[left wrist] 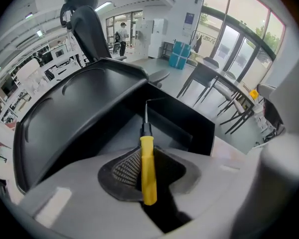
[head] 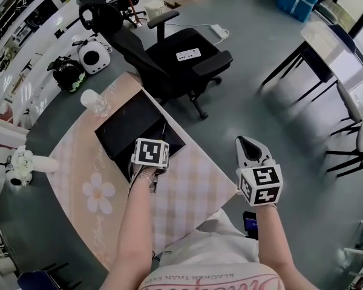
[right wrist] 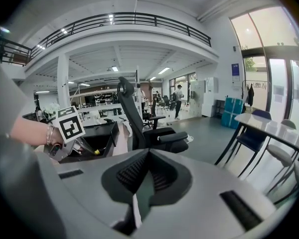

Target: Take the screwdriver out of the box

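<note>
An open black box (head: 130, 125) stands on the table, lid (left wrist: 74, 108) raised at the left. My left gripper (head: 150, 154) points steeply down over the box's near corner; its marker cube hides the jaws in the head view. In the left gripper view the jaws (left wrist: 147, 156) hold the yellow handle of the screwdriver (left wrist: 148, 168), its thin metal shaft pointing away toward the box's inner wall (left wrist: 182, 121). The right gripper view shows the screwdriver's yellow end (right wrist: 96, 152) below the left gripper (right wrist: 70, 133). My right gripper (head: 253, 150) hovers off the table's right edge, jaws (right wrist: 148, 156) together and empty.
The table carries a pink checked cloth (head: 187, 189) with a flower print. A clear bottle (head: 92, 99) stands at its far corner. A black office chair (head: 169, 53) is just beyond the table. White flowers (head: 21, 162) are at the left, dark tables (head: 317, 47) across the grey floor.
</note>
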Demonstrator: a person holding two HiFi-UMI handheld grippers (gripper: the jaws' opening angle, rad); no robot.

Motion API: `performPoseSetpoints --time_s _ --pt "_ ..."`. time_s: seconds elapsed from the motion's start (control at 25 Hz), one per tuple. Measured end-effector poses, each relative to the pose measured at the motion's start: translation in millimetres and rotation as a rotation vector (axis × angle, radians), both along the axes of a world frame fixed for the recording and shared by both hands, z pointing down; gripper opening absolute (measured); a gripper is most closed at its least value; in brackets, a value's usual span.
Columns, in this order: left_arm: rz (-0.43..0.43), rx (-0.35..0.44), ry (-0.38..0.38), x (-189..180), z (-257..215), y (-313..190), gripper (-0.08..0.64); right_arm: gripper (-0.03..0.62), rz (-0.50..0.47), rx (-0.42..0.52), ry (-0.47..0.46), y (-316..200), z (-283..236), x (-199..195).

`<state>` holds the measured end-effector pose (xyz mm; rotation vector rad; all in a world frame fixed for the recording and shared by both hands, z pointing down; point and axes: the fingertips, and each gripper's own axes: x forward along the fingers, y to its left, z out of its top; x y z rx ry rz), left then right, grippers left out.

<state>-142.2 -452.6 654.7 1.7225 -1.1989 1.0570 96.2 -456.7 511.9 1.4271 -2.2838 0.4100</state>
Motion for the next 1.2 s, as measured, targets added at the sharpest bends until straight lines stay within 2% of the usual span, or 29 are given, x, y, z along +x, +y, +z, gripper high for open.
performPoseSetpoints --time_s 0.24,0.56,1.2 --pt "-0.028 0.039 -0.001 -5.5 -7.1 -5.4 0.083 0.008 0.008 0.017 -0.007 0.9 -10.8 2.8" --pt "-0.048 0.122 0.035 -8.3 -36.9 -9.7 0.083 0.008 0.010 0.041 -0.006 6.2 -22.2 2.7" --pt "-0.080 0.254 0.113 -11.4 -93.3 18.6 0.083 0.008 -0.043 0.132 -0.002 30.3 -70.9 0.0"
